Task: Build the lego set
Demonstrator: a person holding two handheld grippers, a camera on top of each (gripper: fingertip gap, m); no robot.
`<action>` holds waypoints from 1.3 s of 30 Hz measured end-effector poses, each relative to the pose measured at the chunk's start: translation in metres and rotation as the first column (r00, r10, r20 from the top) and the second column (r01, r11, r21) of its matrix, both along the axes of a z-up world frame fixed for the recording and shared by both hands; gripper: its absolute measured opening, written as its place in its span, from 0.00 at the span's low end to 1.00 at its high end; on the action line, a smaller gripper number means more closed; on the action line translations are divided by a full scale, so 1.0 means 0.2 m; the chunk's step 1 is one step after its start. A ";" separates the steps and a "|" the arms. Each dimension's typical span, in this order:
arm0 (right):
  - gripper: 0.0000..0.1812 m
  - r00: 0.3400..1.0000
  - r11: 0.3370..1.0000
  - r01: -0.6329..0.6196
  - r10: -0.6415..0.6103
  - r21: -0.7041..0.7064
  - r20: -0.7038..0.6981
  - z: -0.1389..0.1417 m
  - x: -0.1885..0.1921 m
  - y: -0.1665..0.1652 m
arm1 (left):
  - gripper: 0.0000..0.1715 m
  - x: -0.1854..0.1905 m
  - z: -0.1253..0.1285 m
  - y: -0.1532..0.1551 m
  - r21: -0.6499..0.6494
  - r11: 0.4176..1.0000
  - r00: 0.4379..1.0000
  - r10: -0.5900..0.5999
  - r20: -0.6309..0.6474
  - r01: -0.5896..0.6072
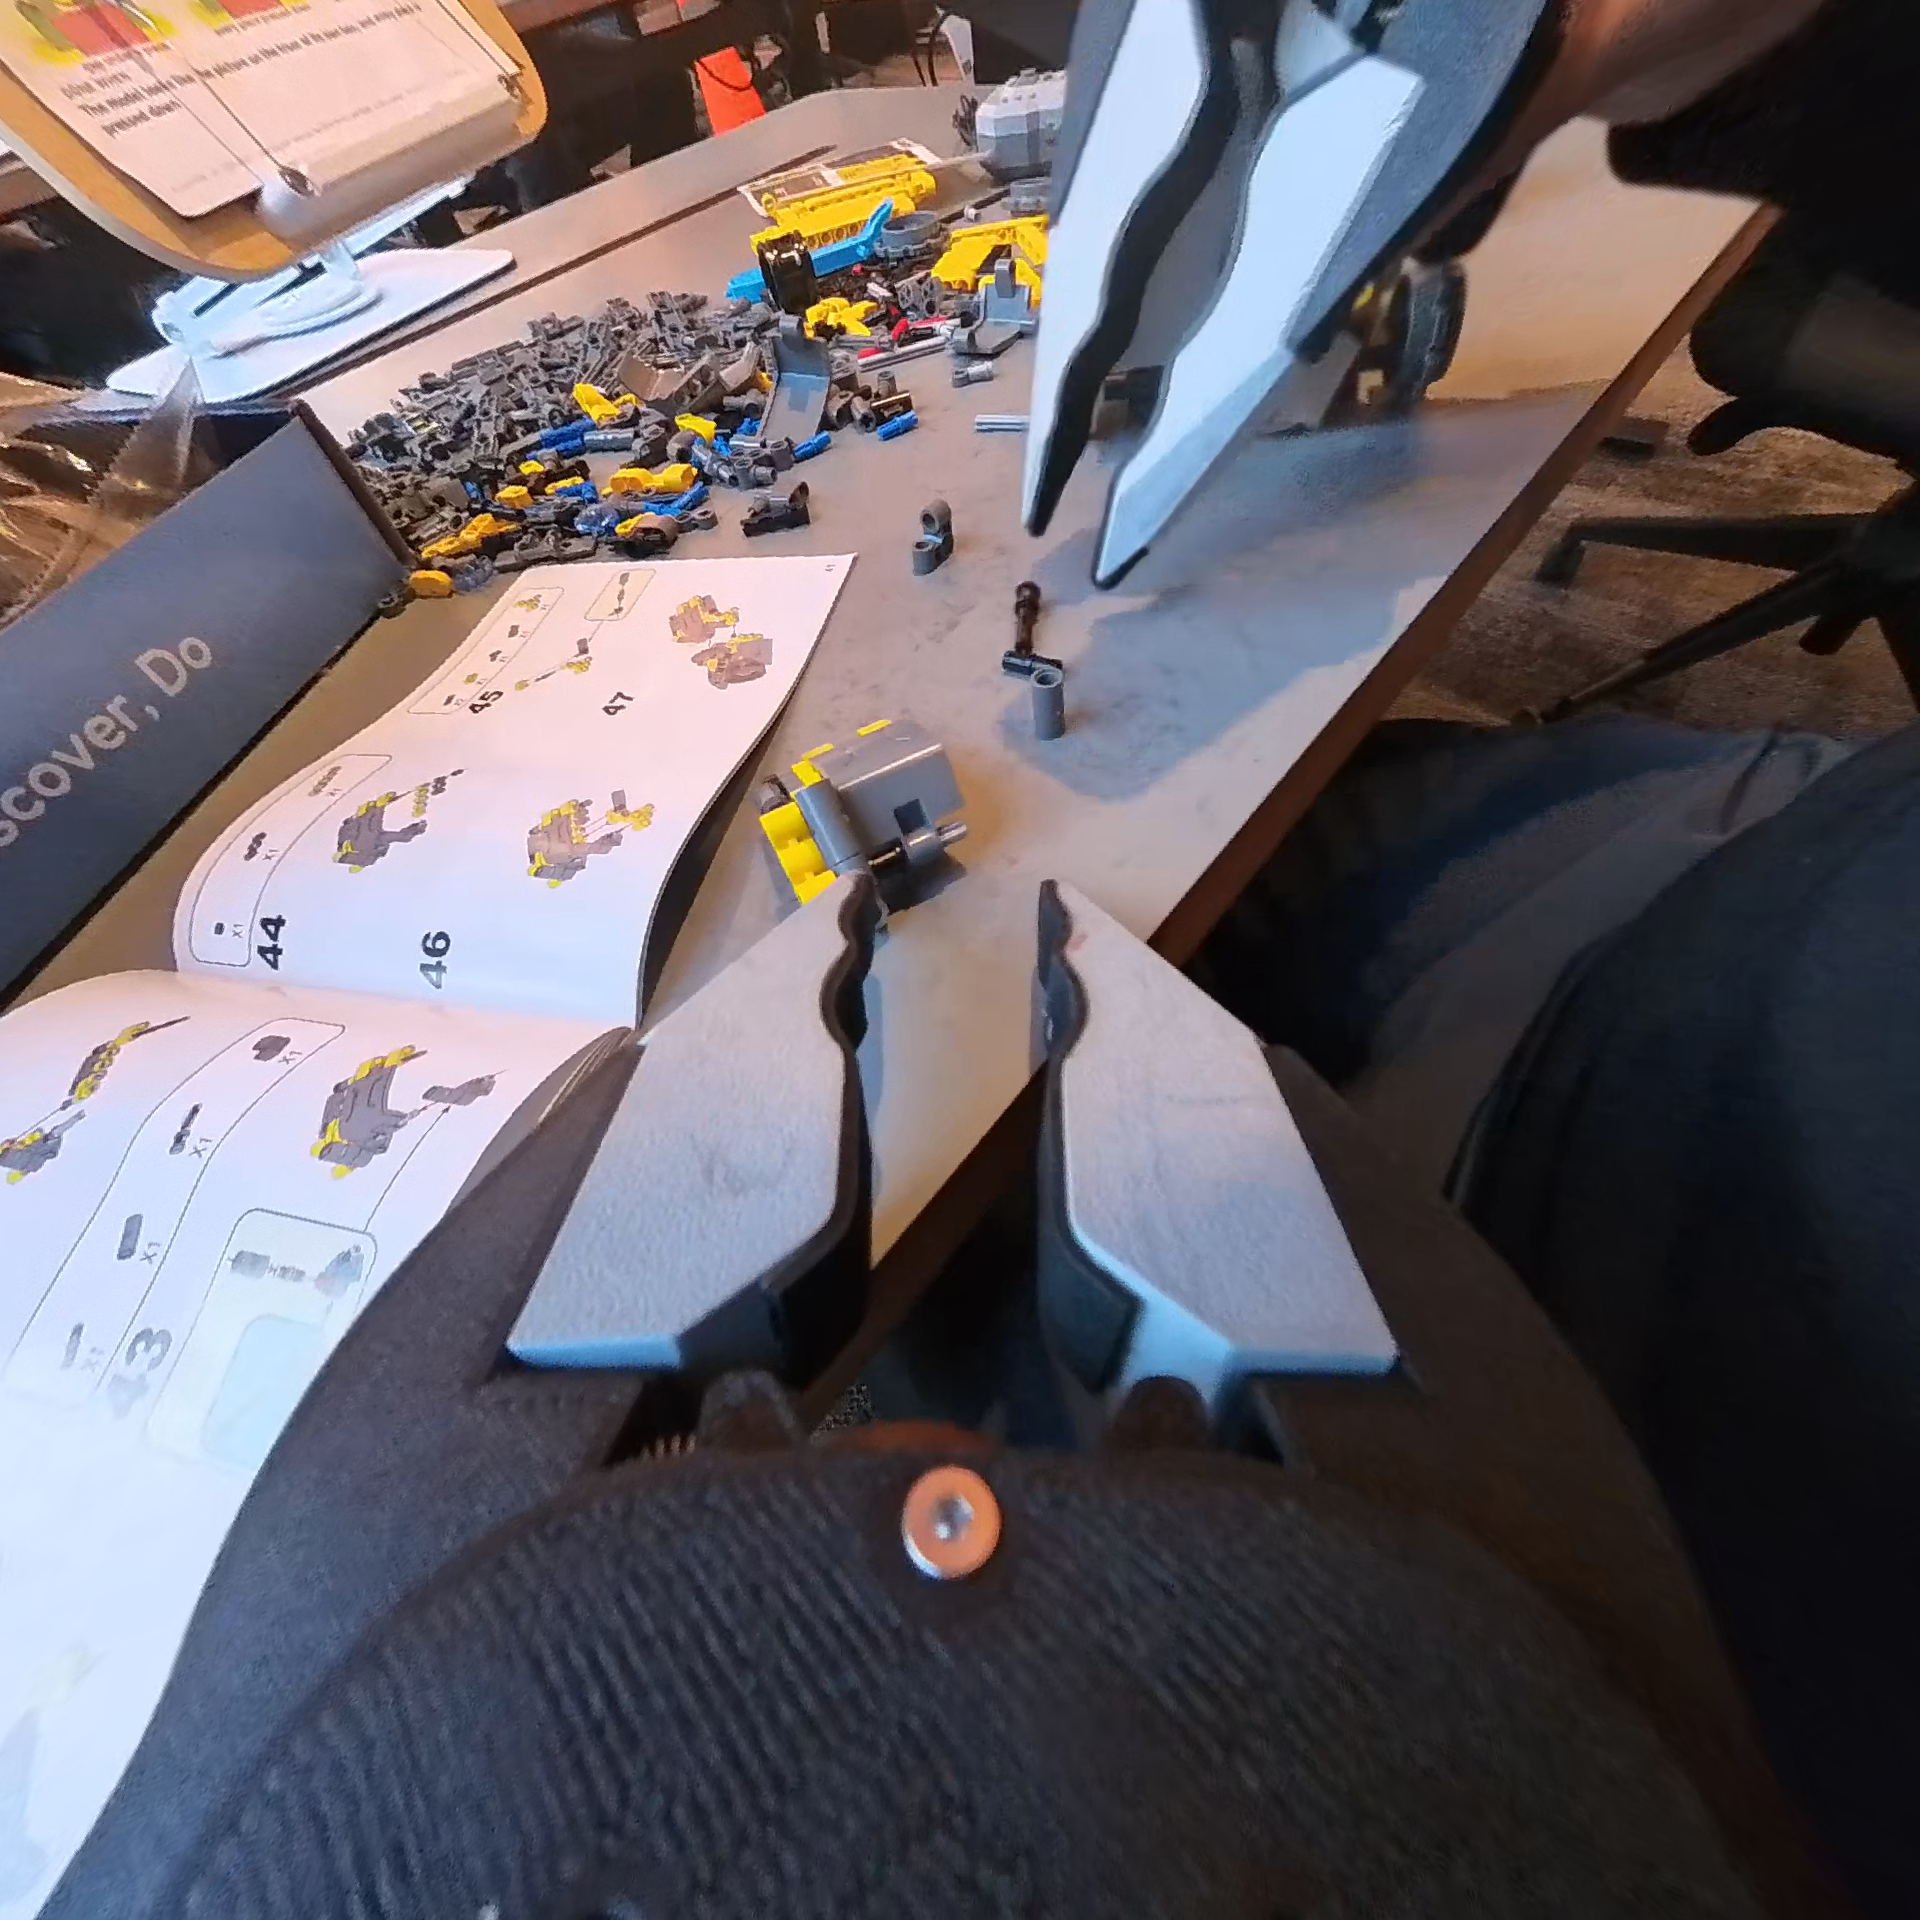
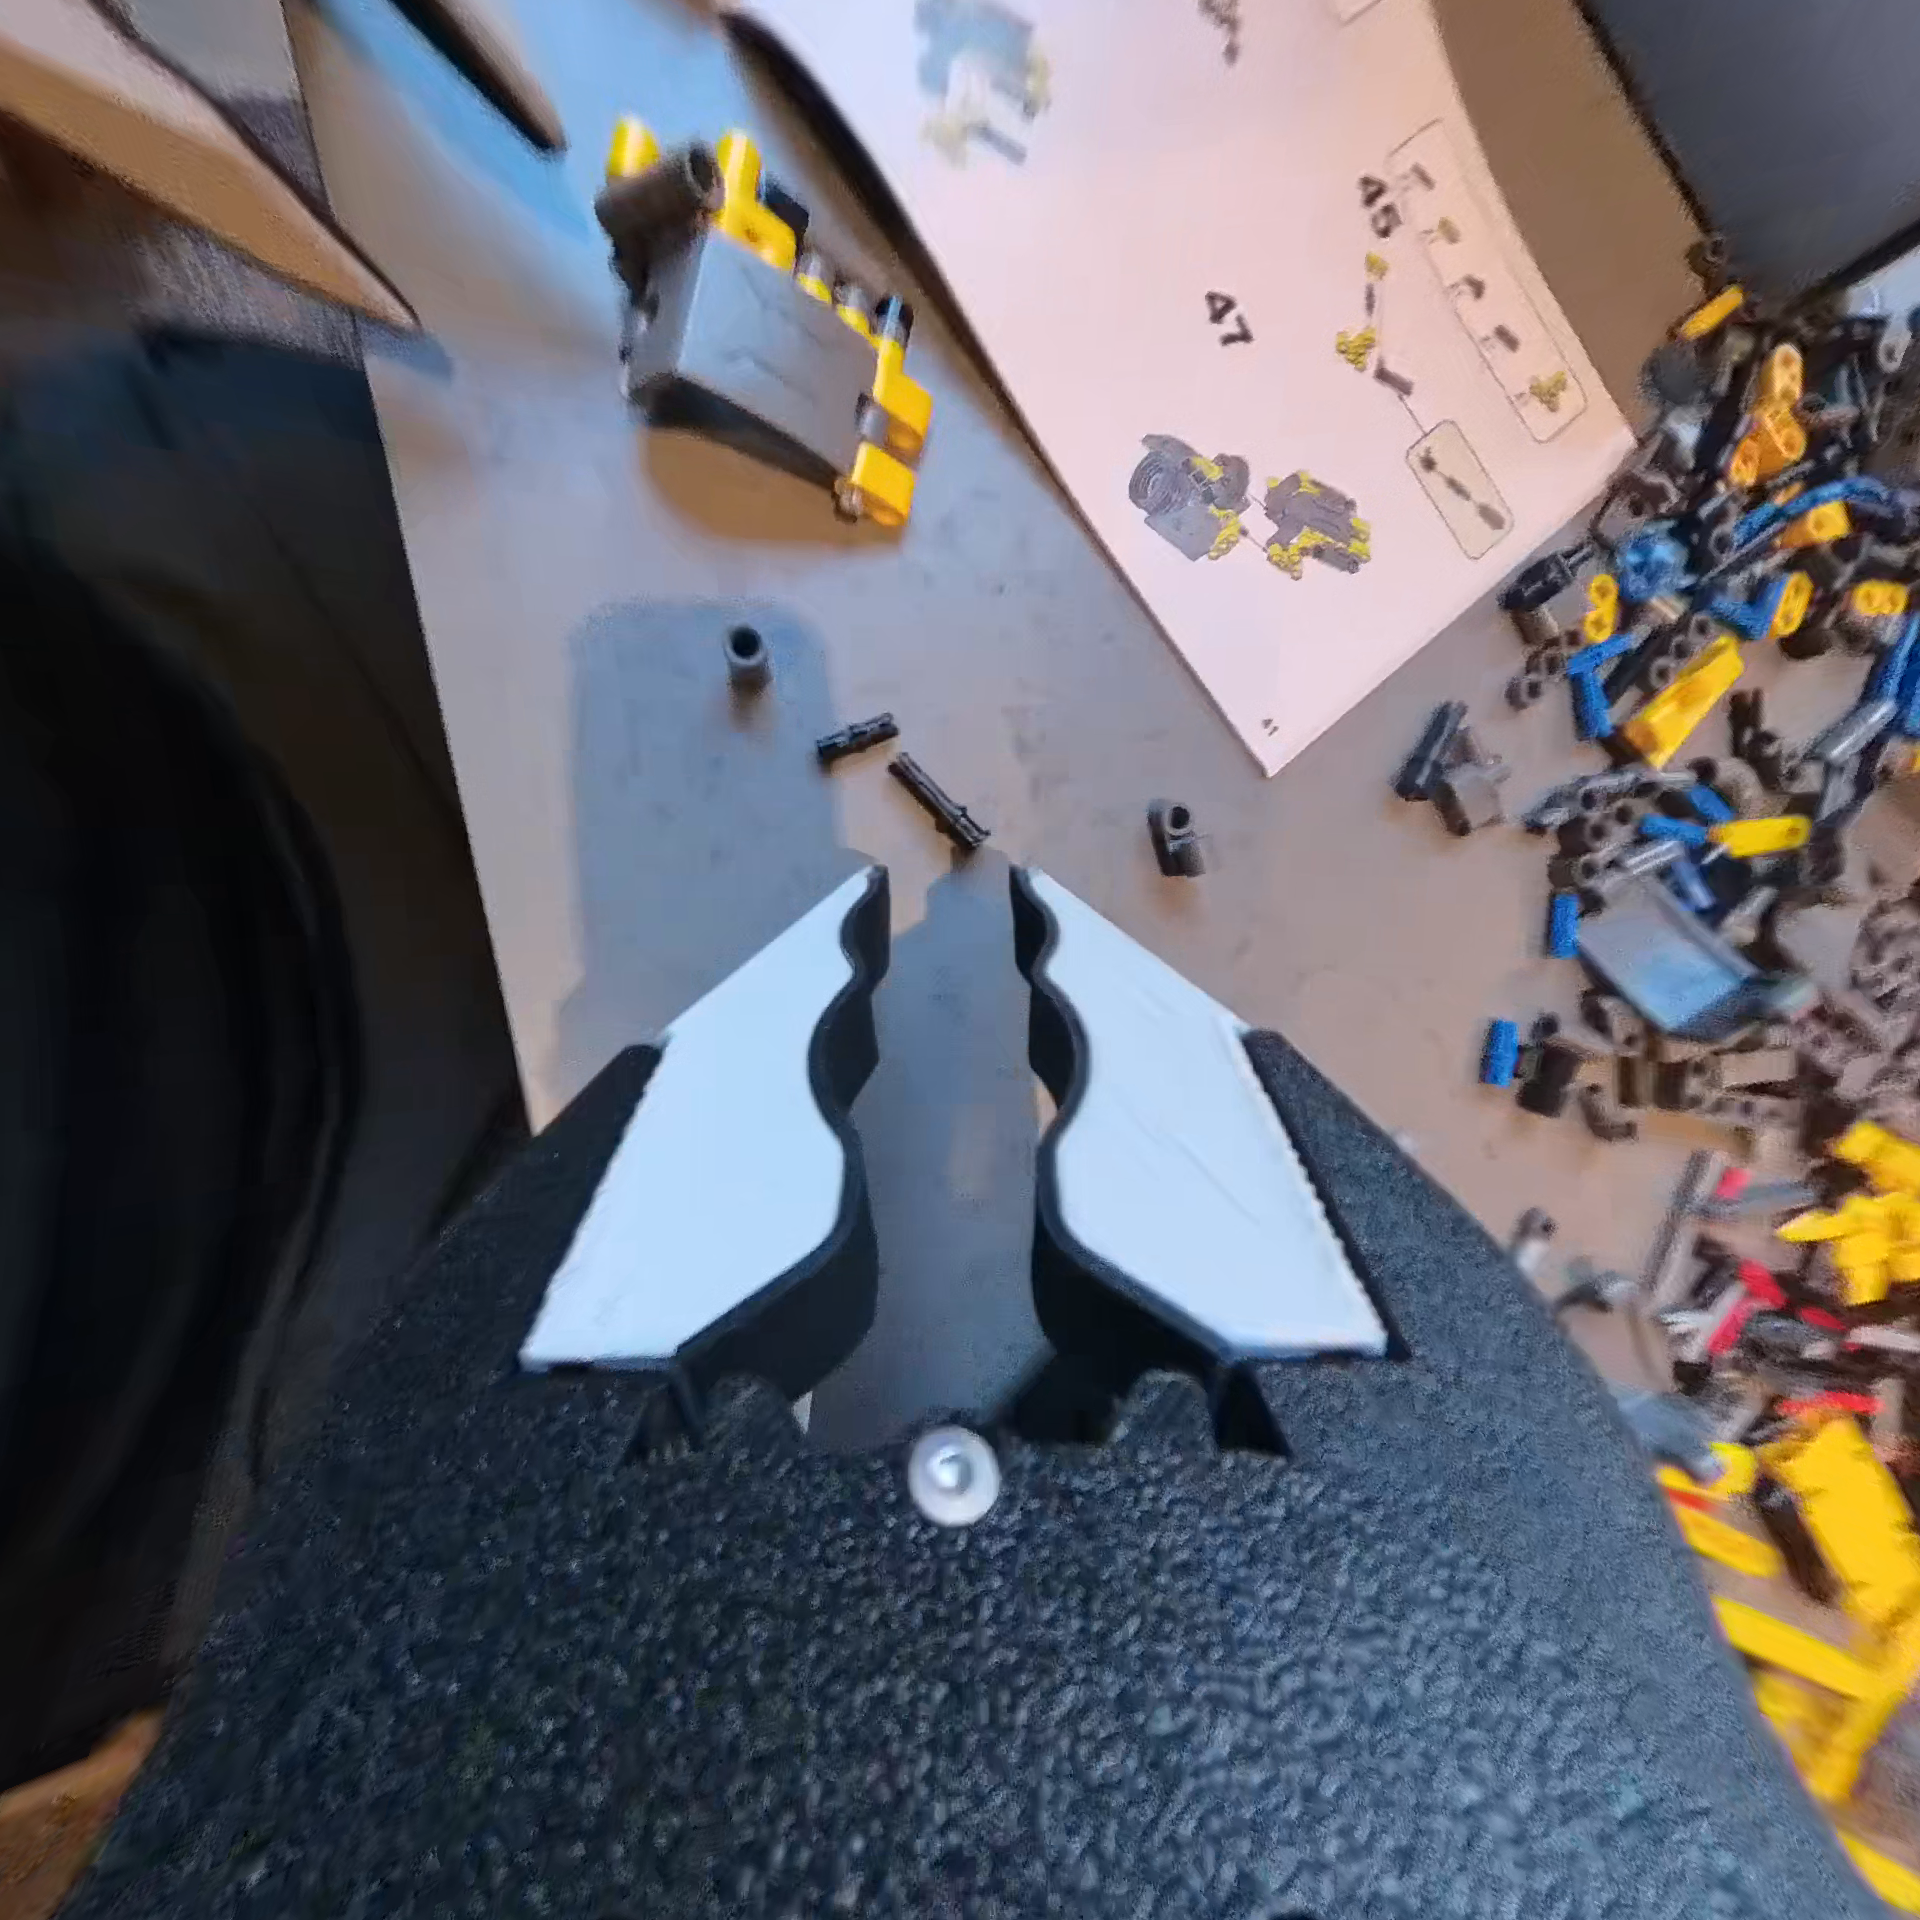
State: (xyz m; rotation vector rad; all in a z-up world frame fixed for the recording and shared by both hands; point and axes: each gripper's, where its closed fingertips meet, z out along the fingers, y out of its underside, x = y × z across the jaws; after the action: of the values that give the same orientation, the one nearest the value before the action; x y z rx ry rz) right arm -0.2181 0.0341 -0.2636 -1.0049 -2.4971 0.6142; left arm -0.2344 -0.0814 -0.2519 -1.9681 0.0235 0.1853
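A small grey and yellow brick assembly (image 1: 857,821) lies on the grey table near its front edge, just ahead of my left gripper (image 1: 956,914), which is open and empty. It also shows in the right wrist view (image 2: 774,343). My right gripper (image 2: 948,883) is open and empty, hovering above the table over a black axle pin (image 2: 935,798); it shows in the left wrist view (image 1: 1070,540) too. Near it lie a short black pin (image 2: 857,738), a grey tube (image 2: 746,652) and a dark connector (image 2: 1176,834). The axle pin (image 1: 1027,615) and grey tube (image 1: 1047,704) sit between the grippers.
An open instruction booklet (image 1: 436,831) lies left of the assembly. A heap of grey, blue and yellow parts (image 1: 582,447) covers the middle of the table, with more yellow parts (image 1: 894,239) behind. A dark box (image 1: 177,623) stands at the left. The table edge (image 1: 1351,727) runs on the right. The gap from one gripper's tips to the other's is roughly 12 cm. About 4 cm separates my right fingertips from the dark connector (image 2: 1176,834). It turns up in the left wrist view (image 1: 933,535) as well.
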 end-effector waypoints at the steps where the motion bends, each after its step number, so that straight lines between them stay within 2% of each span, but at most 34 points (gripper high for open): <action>1: 0.13 0.999 0.998 -0.032 0.032 0.047 0.001 -0.01 -0.01 0.01 | 0.18 0.00 0.00 0.00 0.001 1.000 1.000 0.001 -0.002 -0.001; 6: 0.11 0.982 0.973 -0.181 0.171 0.143 0.077 -0.05 -0.03 0.00 | 0.18 -0.01 0.02 -0.01 0.011 1.000 1.000 0.009 -0.008 -0.009; 10: 0.09 0.967 0.963 -0.237 0.221 0.131 0.125 -0.05 -0.03 -0.02 | 0.18 -0.01 0.02 -0.02 0.012 1.000 1.000 0.005 -0.006 -0.005; 12: 0.04 0.955 0.959 -0.264 0.245 0.104 0.165 -0.06 -0.01 -0.03 | 0.18 -0.01 0.02 -0.02 0.011 1.000 1.000 0.002 -0.008 -0.002; 19: 0.03 0.961 0.963 -0.248 0.231 0.104 0.150 -0.04 0.00 -0.04 | 0.18 0.01 0.04 0.00 0.013 1.000 0.999 -0.005 -0.038 0.005; 30: 0.03 0.958 0.958 -0.244 0.262 -0.152 0.113 0.15 0.15 -0.28 | 0.19 0.16 0.04 0.08 -0.020 0.996 0.989 -0.088 -0.117 0.087; 35: 0.03 0.955 0.931 -0.186 0.246 -0.313 0.167 0.16 0.19 -0.38 | 0.19 0.16 0.03 0.07 -0.037 0.995 0.985 -0.094 -0.146 0.089; 39: 0.03 0.955 0.932 -0.150 0.224 -0.331 0.195 0.12 0.18 -0.39 | 0.19 0.16 0.01 0.07 -0.053 0.994 0.981 -0.098 -0.170 0.090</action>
State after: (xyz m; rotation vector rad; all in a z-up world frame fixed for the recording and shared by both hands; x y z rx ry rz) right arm -0.1817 -0.0437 -0.2406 -0.9989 -2.7826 1.0355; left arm -0.2015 -0.0679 -0.2496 -1.9859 0.2353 0.2946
